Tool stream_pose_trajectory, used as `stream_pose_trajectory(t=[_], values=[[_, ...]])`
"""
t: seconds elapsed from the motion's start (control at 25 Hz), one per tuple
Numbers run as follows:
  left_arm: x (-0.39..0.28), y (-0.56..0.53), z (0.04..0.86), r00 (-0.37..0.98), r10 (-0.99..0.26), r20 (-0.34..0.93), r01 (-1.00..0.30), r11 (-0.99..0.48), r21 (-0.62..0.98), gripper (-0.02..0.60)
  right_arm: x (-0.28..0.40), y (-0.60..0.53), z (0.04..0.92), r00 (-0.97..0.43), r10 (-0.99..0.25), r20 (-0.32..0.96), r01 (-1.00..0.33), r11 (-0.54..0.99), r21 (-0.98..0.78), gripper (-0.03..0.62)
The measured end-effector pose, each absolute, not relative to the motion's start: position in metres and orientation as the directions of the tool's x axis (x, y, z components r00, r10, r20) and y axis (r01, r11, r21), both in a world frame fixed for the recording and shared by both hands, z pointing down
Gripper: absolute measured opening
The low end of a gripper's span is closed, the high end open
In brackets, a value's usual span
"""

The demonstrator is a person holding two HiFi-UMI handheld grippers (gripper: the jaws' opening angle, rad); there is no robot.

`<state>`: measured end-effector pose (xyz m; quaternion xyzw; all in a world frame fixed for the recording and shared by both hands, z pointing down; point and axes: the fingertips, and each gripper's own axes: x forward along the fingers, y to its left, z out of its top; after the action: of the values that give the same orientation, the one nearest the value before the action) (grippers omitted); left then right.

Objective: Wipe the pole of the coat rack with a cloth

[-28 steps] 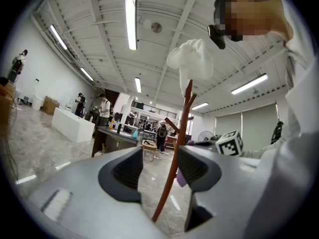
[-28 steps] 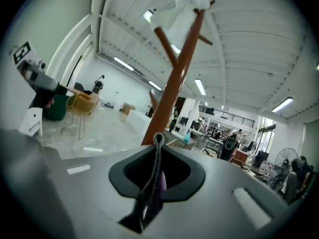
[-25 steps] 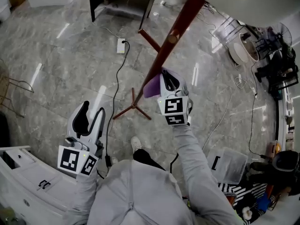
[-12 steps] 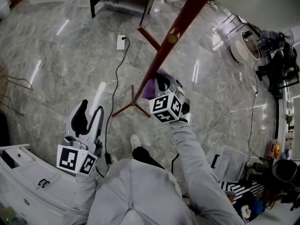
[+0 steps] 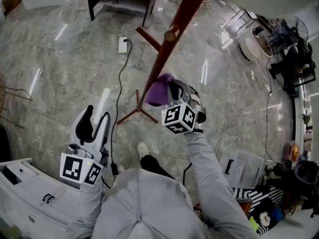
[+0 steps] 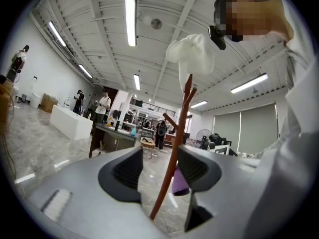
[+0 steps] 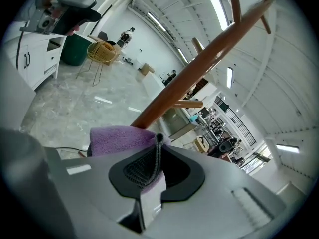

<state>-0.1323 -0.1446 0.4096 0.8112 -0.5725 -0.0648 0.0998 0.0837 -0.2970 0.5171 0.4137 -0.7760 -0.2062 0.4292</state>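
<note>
step in hand: the wipe itself. my right tongs [image 5: 173,92] are clamped on the purple microfibre cloth [image 5: 158,88]. the right gripper view shows a fold of it pinched between the pads. as far as i can tell, the cloth lies against the reddish-brown wooden pole of the coat rack [image 5: 167,51]. the pole runs from top centre of the head view down to its splayed feet [image 5: 139,111] at mid-frame. contact is on the lower part of the pole, below the side peg [image 5: 170,35].

my left tongs [image 5: 94,128] hang at lower left, jaws apart with nothing between them. the pole seen through their gap in the left gripper view is well off.

next move, in my judgement: slide the cloth along the shaft, pressing lightly enough not to tip the rack. the left tongs could brace it.

surroundings: a white power strip [image 5: 122,45] and black cable [image 5: 123,83] on the grey marble floor near the feet. a white cabinet [image 5: 30,193] lower left, a clear plastic bin [image 5: 241,171] lower right.

obstructions: the peg breaks an upward stroke, and the cable passes close to my shoe [image 5: 143,151].
</note>
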Motion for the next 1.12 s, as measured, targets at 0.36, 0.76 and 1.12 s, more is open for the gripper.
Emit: stream_pose_trajectory(t=[0.36, 0.76, 1.12], values=[[-0.117, -0.148, 0.405, 0.380, -0.925, 0.000, -0.900, -0.370, 0.228, 0.233, 0.128, -0.287, 0.498, -0.227, -0.857, 0.463, -0.522, 0.508, 0.685, 0.029], [-0.100, -0.148, 0.400, 0.428, -0.904, -0.015, -0.880, -0.421, 0.218, 0.233, 0.177, -0.274, 0.475, -0.145, -0.897, 0.418, -0.571, 0.420, 0.705, 0.029], [-0.091, -0.145, 0.395, 0.454, -0.890, -0.027, -0.869, -0.449, 0.209, 0.233, 0.215, -0.251, 0.455, -0.076, -0.925, 0.373, -0.604, 0.341, 0.721, 0.029]])
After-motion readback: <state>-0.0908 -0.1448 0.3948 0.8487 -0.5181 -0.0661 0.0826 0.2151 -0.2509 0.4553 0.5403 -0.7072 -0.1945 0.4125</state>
